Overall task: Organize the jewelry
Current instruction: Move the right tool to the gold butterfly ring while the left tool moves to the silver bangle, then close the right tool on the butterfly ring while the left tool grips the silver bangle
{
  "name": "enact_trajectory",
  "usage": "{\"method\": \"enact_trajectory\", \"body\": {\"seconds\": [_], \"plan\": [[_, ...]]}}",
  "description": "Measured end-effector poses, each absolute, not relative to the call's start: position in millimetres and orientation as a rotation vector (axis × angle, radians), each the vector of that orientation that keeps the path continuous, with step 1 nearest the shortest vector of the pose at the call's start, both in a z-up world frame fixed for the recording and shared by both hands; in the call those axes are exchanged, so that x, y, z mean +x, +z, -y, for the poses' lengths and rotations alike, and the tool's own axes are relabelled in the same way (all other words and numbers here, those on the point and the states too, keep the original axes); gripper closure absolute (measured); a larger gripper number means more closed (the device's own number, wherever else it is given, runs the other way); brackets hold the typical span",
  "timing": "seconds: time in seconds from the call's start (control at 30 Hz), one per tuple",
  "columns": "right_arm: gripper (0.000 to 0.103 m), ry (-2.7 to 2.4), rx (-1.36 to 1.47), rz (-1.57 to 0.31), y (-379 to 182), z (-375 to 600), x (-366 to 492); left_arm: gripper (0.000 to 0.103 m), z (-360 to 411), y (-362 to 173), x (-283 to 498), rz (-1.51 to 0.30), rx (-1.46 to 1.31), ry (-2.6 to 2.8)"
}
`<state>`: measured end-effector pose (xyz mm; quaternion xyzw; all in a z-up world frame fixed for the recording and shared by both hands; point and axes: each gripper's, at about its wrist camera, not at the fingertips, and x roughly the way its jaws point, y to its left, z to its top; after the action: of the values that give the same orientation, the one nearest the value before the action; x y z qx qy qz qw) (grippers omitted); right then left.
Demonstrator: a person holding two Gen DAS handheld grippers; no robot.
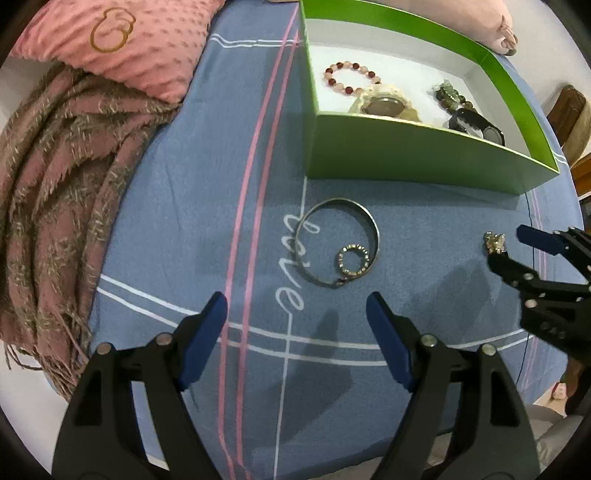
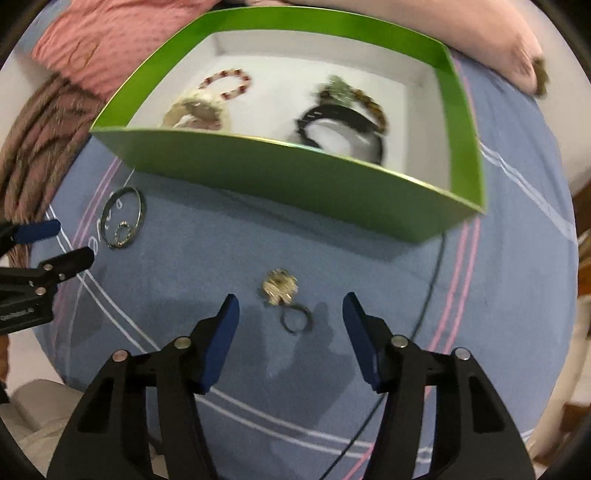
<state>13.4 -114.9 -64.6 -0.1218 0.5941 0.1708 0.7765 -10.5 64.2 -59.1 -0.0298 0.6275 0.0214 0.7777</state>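
A green box (image 1: 406, 155) (image 2: 295, 177) with a white floor holds a red-and-pink bead bracelet (image 1: 351, 75), a pale watch (image 1: 384, 103), a dark bead bracelet (image 1: 448, 96) and a black band (image 1: 476, 123). A silver bangle (image 1: 341, 243) (image 2: 123, 214) lies on the blue sheet with a small stone-set ring (image 1: 352, 260) inside it. My left gripper (image 1: 297, 312) (image 2: 70, 243) is open, just short of the bangle. A gold flower ring (image 2: 282, 291) (image 1: 495, 242) lies between the fingertips of my open right gripper (image 2: 291, 308) (image 1: 504, 245).
A pink pillow (image 1: 122, 40) and a fringed brown-pink scarf (image 1: 55, 192) lie at the left. Another pink cushion (image 2: 480, 33) sits behind the box. A thin black cable (image 2: 432, 280) runs across the sheet on the right.
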Motion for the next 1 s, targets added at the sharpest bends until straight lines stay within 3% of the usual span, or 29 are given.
{"method": "enact_trajectory", "body": {"seconds": [0.03, 0.07, 0.1, 0.17, 0.2, 0.5, 0.63, 0.9, 1.0], "plan": [[0.044, 0.369, -0.283, -1.285, -66.6, 110.9, 14.9, 0.024, -65.8, -60.2, -10.8, -1.361, -0.076, 0.045], [0.052, 0.372, -0.304, -1.286, -69.3, 106.2, 15.4, 0.024, -67.4, -61.3, -11.0, -1.364, -0.084, 0.045], [0.067, 0.378, -0.322, -1.29, -72.5, 101.7, 15.6, 0.024, -68.8, -62.7, -11.3, -1.368, -0.094, 0.045], [0.081, 0.38, -0.34, -1.314, -79.0, 97.0, 15.9, 0.024, -70.7, -65.5, -9.8, -1.372, -0.111, 0.046], [0.083, 0.387, -0.334, -1.319, -80.6, 96.3, 15.7, 0.024, -73.6, -66.8, -7.2, -1.372, -0.12, 0.047], [0.083, 0.39, -0.295, -1.323, -81.9, 103.1, 13.5, 0.028, -68.1, -65.9, 32.7, -1.275, -0.027, 0.116], [0.083, 0.389, -0.282, -1.325, -84.2, 107.2, 20.6, 0.049, -68.6, -77.3, 43.3, -1.311, -0.036, 0.083], [0.083, 0.382, -0.255, -1.331, -86.3, 115.0, 25.1, 0.066, -57.6, -85.2, 52.0, -1.316, 0.009, 0.055], [0.083, 0.383, -0.255, -1.33, -86.3, 115.5, 25.5, 0.084, -45.5, -86.0, 53.9, -1.325, 0.036, 0.045]]}}
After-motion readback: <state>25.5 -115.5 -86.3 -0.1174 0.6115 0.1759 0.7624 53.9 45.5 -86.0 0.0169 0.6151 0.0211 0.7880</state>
